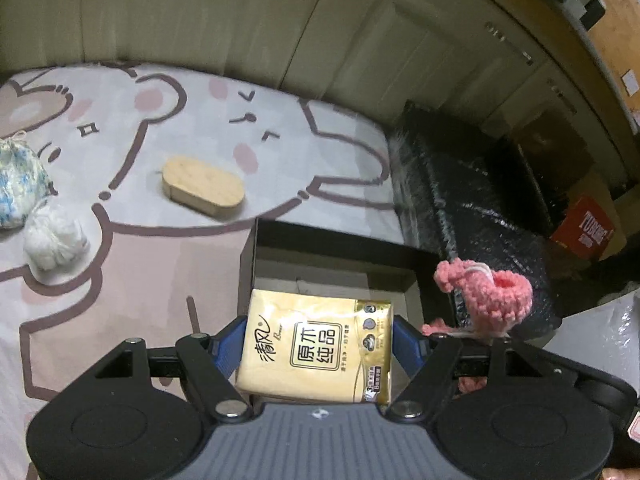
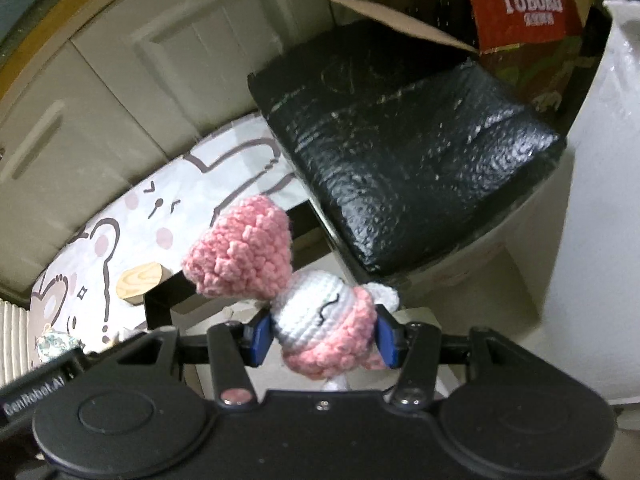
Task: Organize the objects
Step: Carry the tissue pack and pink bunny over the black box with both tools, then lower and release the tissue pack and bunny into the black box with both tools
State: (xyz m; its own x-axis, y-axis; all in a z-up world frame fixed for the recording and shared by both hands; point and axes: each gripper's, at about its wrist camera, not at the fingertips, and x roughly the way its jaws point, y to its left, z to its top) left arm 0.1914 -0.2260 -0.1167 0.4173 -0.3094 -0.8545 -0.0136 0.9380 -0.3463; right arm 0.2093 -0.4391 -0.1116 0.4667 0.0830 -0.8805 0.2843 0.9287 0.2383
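Note:
My left gripper [image 1: 318, 340] is shut on a yellow tissue pack [image 1: 316, 344] and holds it over an open black box [image 1: 336, 246] at the edge of the bed. My right gripper [image 2: 324, 336] is shut on a pink and white crochet doll [image 2: 316, 320], just right of the box; the doll also shows in the left wrist view [image 1: 488, 292]. On the cartoon bedsheet [image 1: 160, 128] lie a wooden oval brush [image 1: 204, 188], a white yarn ball [image 1: 56, 240] and a blue floral pouch [image 1: 18, 184].
A black bubble-wrapped bundle [image 2: 400, 152] sits right of the bed, with a red Tuborg carton [image 2: 524, 8] behind it. Cream cupboard doors [image 1: 240, 20] stand behind the bed. A white bag [image 2: 600, 200] is at far right.

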